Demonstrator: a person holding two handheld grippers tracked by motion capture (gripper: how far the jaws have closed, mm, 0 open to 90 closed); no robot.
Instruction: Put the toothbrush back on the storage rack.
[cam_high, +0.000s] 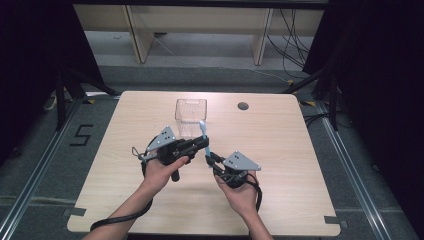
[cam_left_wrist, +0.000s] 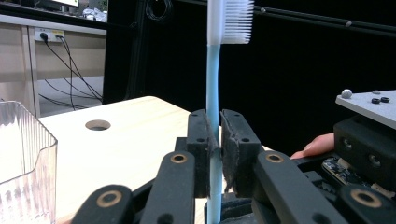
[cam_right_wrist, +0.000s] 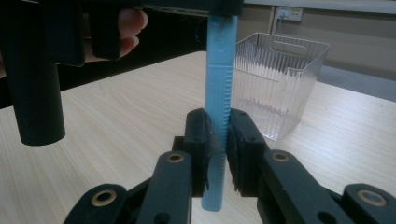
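the slim plastic toothbrush (cam_left_wrist: 213, 93) has a light blue handle, a white head and white bristles; its lower handle carries a row of fine ridges. the left gripper (cam_left_wrist: 213, 154) and right gripper (cam_right_wrist: 219, 149) are black with brass-coloured pivot rings, each topped by a grey three-cornered plate. the clear ribbed plastic container (cam_right_wrist: 275, 84) shows vertical fluting. the pale wood-grain surface (cam_high: 280, 150) is light beige.

toothbrush (cam_left_wrist: 212, 88): matt plastic | bin (cam_right_wrist: 275, 79): clear ribbed plastic | table (cam_high: 280, 150): wood-grain

Lab, black curtains (cam_high: 380, 75), floor rails (cam_high: 350, 165)
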